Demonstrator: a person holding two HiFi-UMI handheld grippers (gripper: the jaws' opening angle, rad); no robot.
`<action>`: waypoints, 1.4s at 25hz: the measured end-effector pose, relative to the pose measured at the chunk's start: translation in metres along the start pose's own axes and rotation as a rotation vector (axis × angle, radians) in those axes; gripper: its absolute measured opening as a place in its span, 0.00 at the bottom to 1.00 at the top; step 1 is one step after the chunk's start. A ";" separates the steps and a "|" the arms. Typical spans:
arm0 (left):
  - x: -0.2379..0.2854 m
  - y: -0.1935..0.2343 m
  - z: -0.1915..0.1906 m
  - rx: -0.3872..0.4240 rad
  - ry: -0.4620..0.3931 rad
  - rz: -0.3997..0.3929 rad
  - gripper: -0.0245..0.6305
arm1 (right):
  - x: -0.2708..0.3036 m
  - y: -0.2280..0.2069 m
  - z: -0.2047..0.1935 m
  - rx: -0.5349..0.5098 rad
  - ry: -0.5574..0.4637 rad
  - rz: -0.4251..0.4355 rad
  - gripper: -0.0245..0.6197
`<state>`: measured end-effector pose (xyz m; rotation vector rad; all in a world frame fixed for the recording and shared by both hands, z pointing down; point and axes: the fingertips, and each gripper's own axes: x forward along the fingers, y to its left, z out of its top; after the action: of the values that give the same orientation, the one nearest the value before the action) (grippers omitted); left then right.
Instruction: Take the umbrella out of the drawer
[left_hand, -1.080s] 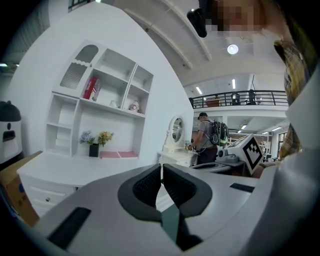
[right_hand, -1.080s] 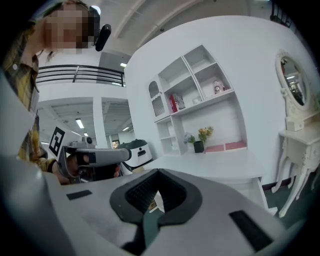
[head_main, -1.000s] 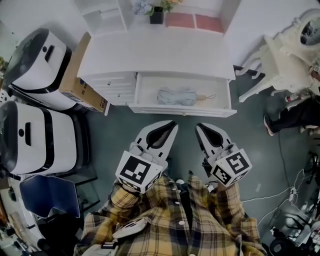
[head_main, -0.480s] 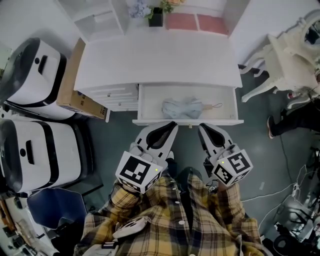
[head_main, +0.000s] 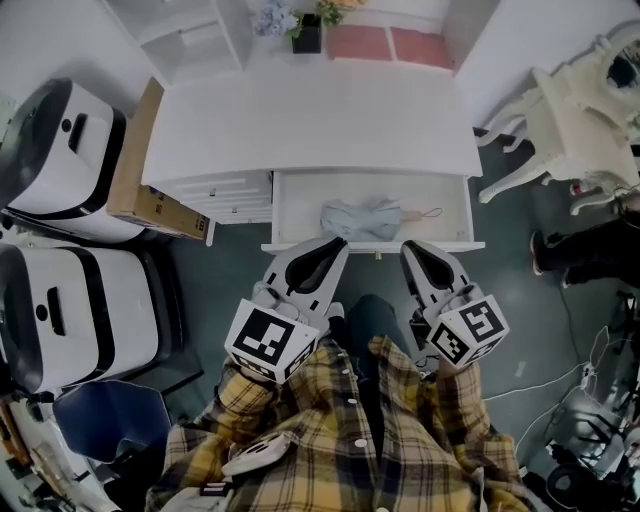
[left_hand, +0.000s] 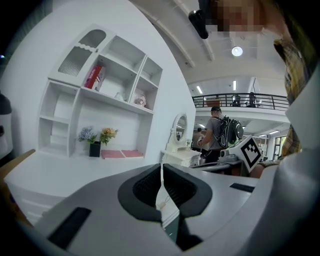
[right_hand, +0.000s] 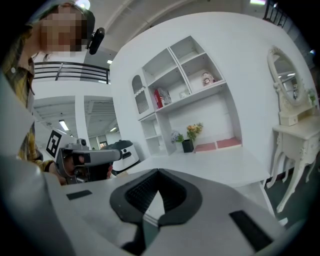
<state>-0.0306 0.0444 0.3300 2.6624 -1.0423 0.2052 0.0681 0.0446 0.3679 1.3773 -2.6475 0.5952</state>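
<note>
Moved since earlier: both my grippers have closed in on the drawer. A second ago bare floor showed between their tips and its near edge. Now, in the head view, the tips of the left gripper (head_main: 335, 243) and the right gripper (head_main: 408, 247) reach that edge.
What it means: I judge the approach nearly done, and no grasp has begun.
Jaws: both pairs are closed with nothing between them, so one pair must open before I can take anything.
Umbrella: the folded pale-blue umbrella (head_main: 360, 217) lies about the middle of the open drawer (head_main: 295, 205), handle and loop to the right, just beyond the two grippers.
Counts: one umbrella; one drawer pulled out of the white counter (head_main: 310, 125); two grippers; one cardboard box (head_main: 135, 180) at the counter's left end.
</note>
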 end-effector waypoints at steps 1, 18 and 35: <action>0.002 0.000 0.000 -0.002 0.001 -0.003 0.09 | 0.000 -0.002 -0.001 -0.001 0.004 -0.004 0.06; 0.083 0.036 0.008 -0.025 0.044 0.037 0.09 | 0.050 -0.074 0.015 0.001 0.050 0.043 0.06; 0.147 0.068 0.038 -0.011 0.053 0.104 0.09 | 0.096 -0.119 0.053 -0.027 0.078 0.158 0.06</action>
<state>0.0319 -0.1098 0.3408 2.5803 -1.1625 0.2886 0.1119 -0.1105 0.3796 1.1214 -2.7073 0.6130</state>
